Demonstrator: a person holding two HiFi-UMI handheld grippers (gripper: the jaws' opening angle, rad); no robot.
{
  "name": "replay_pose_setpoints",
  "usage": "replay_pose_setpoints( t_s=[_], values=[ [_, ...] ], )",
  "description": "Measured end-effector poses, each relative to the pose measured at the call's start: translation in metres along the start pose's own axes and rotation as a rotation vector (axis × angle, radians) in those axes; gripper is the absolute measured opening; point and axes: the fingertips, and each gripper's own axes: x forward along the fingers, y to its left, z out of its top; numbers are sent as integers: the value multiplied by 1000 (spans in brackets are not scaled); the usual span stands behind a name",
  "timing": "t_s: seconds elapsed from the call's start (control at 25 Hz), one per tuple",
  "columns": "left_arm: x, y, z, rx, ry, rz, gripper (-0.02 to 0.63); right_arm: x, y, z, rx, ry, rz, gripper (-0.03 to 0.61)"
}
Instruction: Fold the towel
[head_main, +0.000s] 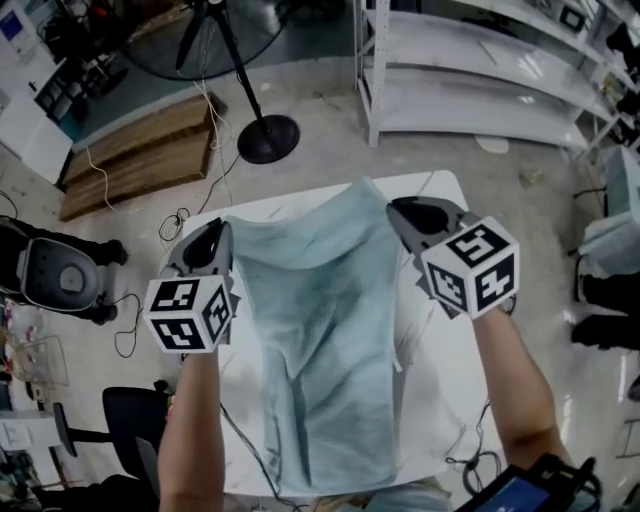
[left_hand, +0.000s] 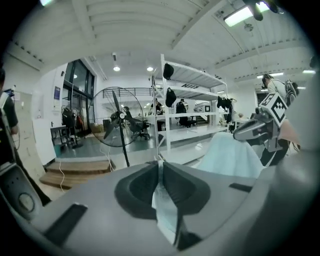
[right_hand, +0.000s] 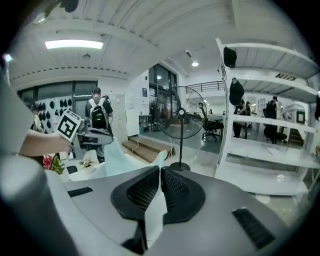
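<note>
Pale teal towel (head_main: 320, 340) hangs raised over the white tabletop (head_main: 440, 400), with its near end trailing at the tabletop's near edge. The left hand-held gripper (head_main: 218, 232) and right hand-held gripper (head_main: 397, 212) each pinch one far corner, jaws nearly closed on cloth. To fold well, I judge both corners should travel level and together toward the near edge, hem kept taut so the halves meet squarely. It looks thin and limp, sagging between the grips, with long creases down its middle.
</note>
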Motion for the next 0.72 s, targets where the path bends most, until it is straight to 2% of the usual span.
replay_pose_setpoints(
  t_s=[0.2, 0.36, 0.56, 0.72],
  values=[
    [0, 19, 39, 58, -72, 52, 34, -4, -17, 22, -82, -54, -55, 26],
    [7, 29, 55, 92, -108, 70, 34, -1, -27, 29, -118, -82, -98, 26],
    [34, 35, 44, 112, -85, 69, 34, 24, -38, 11, -137, -50, -108, 26],
    [64, 39, 12, 126, -32, 92, 34, 58, -51, -20, -114, 4, -103, 26]
  ],
)
